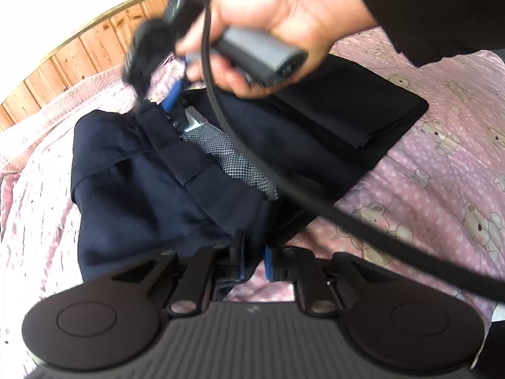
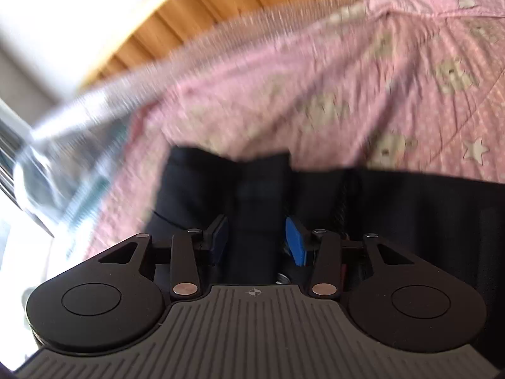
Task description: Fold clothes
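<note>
The navy trousers [image 1: 151, 170] lie bunched on the pink bear-print bedspread [image 1: 442, 164], waistband turned up so the grey mesh lining [image 1: 233, 158] and a metal clasp at the fly show; their near edge runs down to me and sits pinched between the blue pads of my left gripper [image 1: 254, 263], whose jaws are drawn in narrow on that fold of cloth. Just behind the trousers, touching them, lies a folded black garment [image 1: 353, 107], flat and squared on the bedspread. Above it my right hand [image 1: 284, 22] grips the grey handle of my right gripper [image 2: 257, 243], blurred in the left wrist view, with a black cable [image 1: 315, 208] trailing from it across the trousers and off to the lower right. From the right wrist view, that gripper's jaws stand apart, with dark cloth filling the gap between the blue pads; whether the pads press on it I cannot tell, the picture being smeared. Beyond the bedspread runs a wooden plank wall [image 1: 85, 53], and to the left in the right wrist view there is only a bright, streaked blur.
</note>
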Tool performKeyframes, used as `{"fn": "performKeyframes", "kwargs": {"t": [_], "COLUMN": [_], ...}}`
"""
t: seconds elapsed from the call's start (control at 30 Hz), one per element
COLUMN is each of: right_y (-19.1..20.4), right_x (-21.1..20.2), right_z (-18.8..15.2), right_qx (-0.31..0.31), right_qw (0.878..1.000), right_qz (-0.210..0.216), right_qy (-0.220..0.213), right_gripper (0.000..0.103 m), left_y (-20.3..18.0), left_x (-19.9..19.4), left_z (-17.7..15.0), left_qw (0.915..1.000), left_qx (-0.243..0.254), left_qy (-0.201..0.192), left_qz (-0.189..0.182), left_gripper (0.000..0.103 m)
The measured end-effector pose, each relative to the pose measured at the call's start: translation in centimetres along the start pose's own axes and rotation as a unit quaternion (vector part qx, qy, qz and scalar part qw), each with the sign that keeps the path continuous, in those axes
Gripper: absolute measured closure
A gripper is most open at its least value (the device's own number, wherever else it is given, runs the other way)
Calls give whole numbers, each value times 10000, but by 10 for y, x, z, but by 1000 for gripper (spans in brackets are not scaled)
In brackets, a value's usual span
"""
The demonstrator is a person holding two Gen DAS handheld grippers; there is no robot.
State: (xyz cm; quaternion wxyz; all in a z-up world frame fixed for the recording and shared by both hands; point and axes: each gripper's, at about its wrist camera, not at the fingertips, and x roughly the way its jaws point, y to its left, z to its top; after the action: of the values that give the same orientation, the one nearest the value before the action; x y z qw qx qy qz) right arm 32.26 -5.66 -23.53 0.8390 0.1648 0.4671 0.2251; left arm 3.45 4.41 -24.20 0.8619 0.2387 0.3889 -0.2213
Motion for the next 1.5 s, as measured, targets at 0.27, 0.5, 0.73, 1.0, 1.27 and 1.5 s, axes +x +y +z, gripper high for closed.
{"fn": "performKeyframes", "kwargs": {"t": [0.27,0.5,0.73,1.0,1.27,1.5], "right_y": [-5,-9,-11,-36,-40,-39], "right_x": [7,1,-31,-39,-42,-57], "right_z": [4,-12,-4,-11,-19,-23], "right_qx": [182,398,366,468,291,117], "right_qw": [9997,9977,9972,9977,9979,9953], "right_qz": [66,550,375,-248,-473,-852], "right_qy": [-118,53,-533,-421,-347,-444], "right_gripper": [60,97,102,102,101,68], "left_y": [-1,-3,-1,-12,-9,40], "left_x": [1,1,-12,2,-1,-59], "left_z": [-1,-2,5,9,10,-7], "left_qw": [10000,9999,9994,9992,9977,9833], "left_qx": [-47,-105,-253,-193,-215,-930], "left_qy": [58,84,-250,-88,-33,-157], "left_qz": [17,3,-17,-339,-647,-1555], "left_gripper": [90,90,89,89,78,56]}}
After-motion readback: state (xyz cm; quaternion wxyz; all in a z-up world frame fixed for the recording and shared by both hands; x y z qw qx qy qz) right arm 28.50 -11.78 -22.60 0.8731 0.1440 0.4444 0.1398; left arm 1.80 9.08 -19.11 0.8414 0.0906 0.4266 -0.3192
